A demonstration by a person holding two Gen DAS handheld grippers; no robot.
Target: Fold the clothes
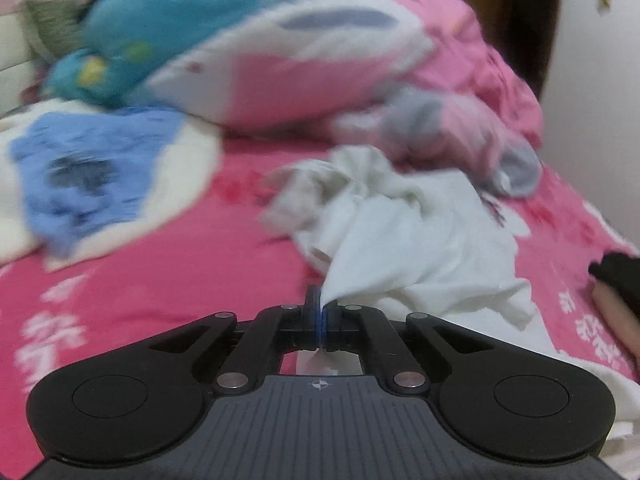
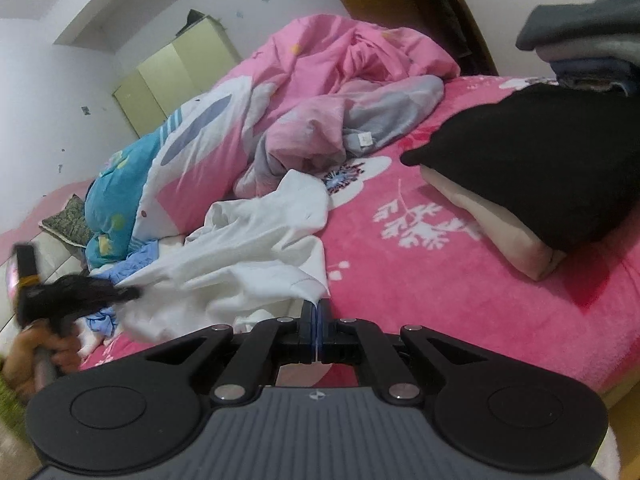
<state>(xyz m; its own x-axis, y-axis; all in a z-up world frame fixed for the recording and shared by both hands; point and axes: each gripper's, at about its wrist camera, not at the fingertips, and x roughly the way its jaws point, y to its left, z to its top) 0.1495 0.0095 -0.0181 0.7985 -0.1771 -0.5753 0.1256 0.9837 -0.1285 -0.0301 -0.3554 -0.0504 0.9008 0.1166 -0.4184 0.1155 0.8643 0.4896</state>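
Left wrist, one white garment (image 1: 404, 232), two tools (image 1: 322, 304) clamped

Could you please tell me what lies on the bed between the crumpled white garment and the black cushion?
Only bare pink bedcover with white floral print separates the crumpled white garment from the black cushion, in the right wrist view.

The left gripper (image 1: 321, 307) pointed forward and somewhat downward, its jaws pressed together on a pinch of white cloth (image 1: 404, 236). The right gripper (image 2: 316, 312) was likewise angled down, jaws closed on an edge of the same cloth. In the right wrist view, the person's hand (image 2: 38, 354) gripped the left tool's handle, blurred.
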